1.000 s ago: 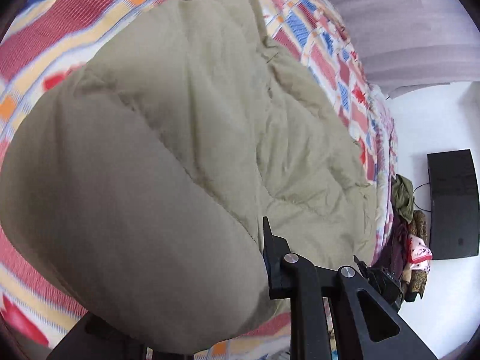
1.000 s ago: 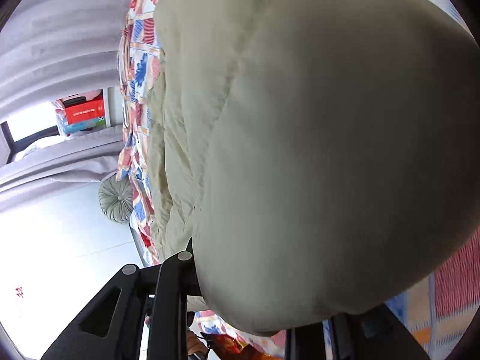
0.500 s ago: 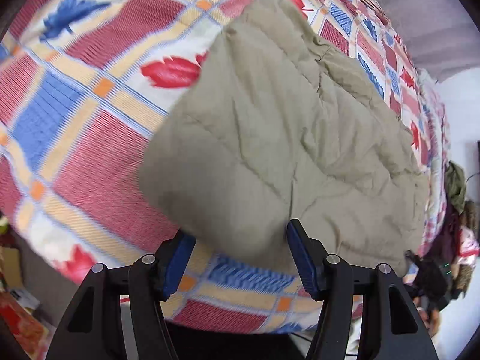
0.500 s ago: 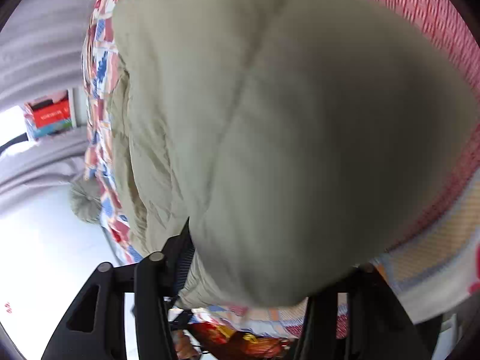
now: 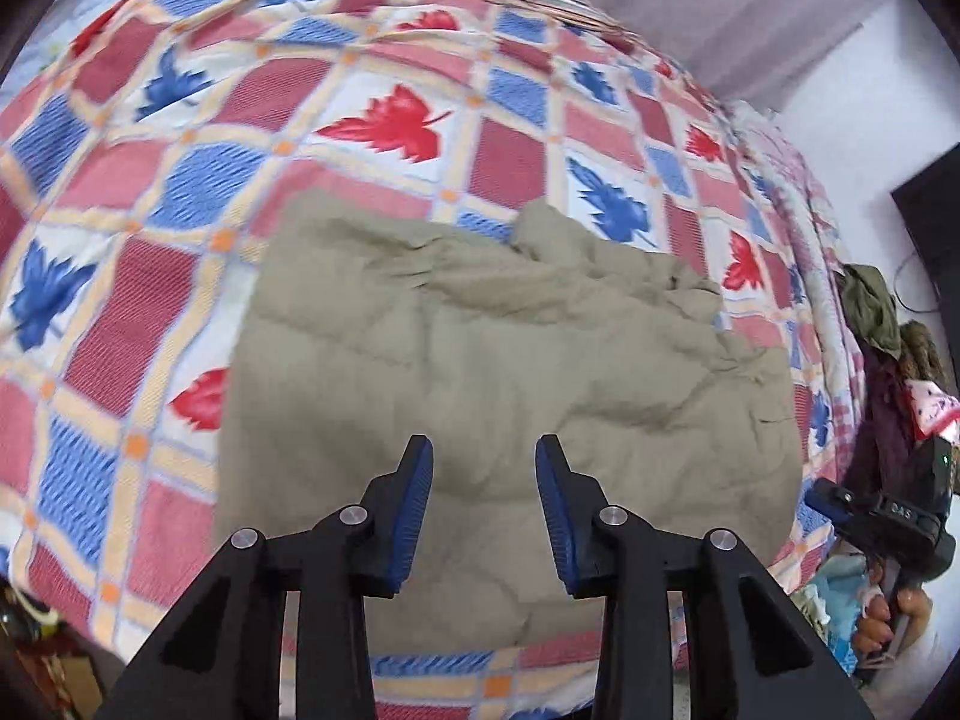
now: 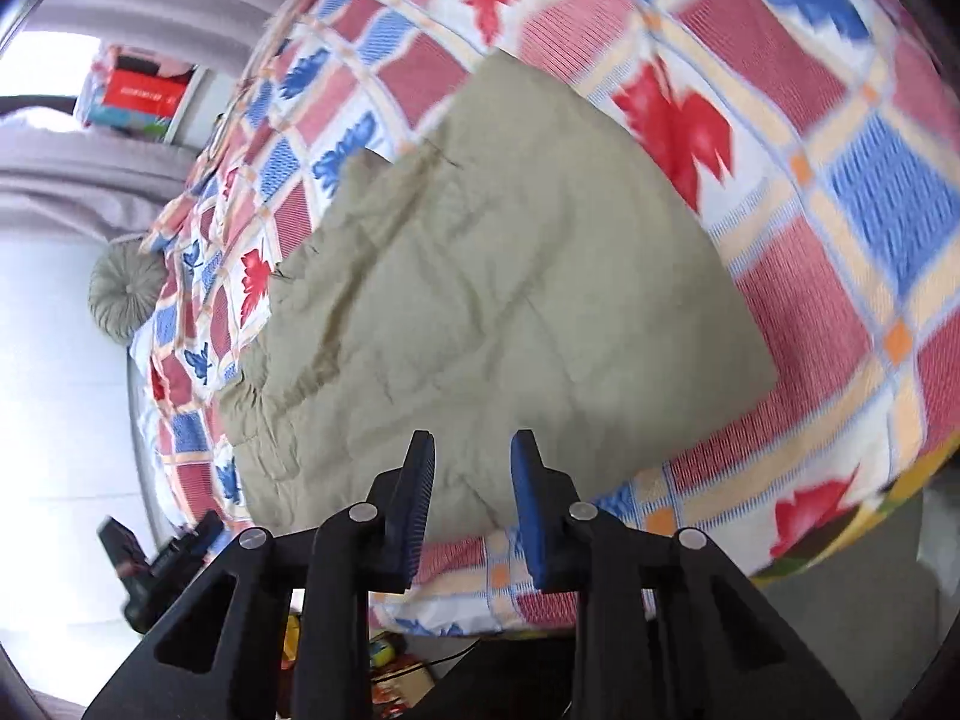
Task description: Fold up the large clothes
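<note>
We see a khaki quilted jacket [image 5: 510,396] lying folded on a bedspread [image 5: 180,192] patterned with red and blue leaves, filling the centre of both wrist views. Our left gripper [image 5: 485,474] hovers above the jacket's near edge at lower centre, jaws closing with nothing gripped between them. Our right gripper [image 6: 472,468] hovers likewise at lower centre of its view, jaws closing, empty. A round cushion [image 6: 123,294] sits at middle left.
</note>
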`<state>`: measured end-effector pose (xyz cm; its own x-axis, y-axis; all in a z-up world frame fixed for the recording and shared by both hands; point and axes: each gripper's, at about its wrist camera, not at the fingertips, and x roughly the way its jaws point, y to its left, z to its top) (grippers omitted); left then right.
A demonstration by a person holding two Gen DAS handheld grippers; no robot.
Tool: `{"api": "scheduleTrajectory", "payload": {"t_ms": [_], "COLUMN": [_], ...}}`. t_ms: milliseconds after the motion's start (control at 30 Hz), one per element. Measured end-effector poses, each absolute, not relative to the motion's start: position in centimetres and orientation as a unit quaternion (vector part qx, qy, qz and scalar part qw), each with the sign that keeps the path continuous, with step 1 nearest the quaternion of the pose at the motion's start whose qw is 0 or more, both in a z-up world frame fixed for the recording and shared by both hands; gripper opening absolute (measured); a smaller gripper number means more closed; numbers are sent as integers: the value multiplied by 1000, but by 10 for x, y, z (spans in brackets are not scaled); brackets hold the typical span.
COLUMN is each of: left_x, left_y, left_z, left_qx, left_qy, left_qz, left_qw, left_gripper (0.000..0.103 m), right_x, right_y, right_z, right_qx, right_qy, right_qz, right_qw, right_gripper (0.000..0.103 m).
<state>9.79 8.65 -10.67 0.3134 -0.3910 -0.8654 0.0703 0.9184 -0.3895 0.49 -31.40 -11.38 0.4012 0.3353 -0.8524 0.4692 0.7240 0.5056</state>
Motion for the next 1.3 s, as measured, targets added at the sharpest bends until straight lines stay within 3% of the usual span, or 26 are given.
{"api": "scheduleTrajectory", "payload": {"t_ms": [167, 367, 467, 600, 967, 1100, 1300], "left_x": [140, 184, 199, 210, 236, 233, 242], "left_y": [7, -35, -31, -30, 67, 84, 81], "left_z": [-125, -192, -223, -230, -215, -211, -237], "left_qx": [-125, -74, -84, -77, -49, -18, 8], "left_qy": [552, 559, 567, 573, 552, 549, 556], "left_qz": [-202, -164, -147, -156, -23, -1, 9], "left_qw": [799, 810, 806, 801, 832, 835, 831], "left_gripper": [38, 38, 38, 38, 38, 38, 39], "right_x": [59, 126, 150, 162, 149, 135, 121], "right_y": [-285, -235, -223, -225, -326, -376, -393], "right_z": [-124, -161, -199, -238, -202, -201, -209], "right_qx": [312, 246, 213, 220, 189, 248, 228], "right_qy": [541, 546, 564, 572, 558, 553, 559], "right_qz": [10, 56, 47, 33, -67, -119, -149], "right_qw": [781, 799, 796, 789, 805, 786, 783], "right_gripper": [29, 29, 29, 15, 11, 8, 8]}}
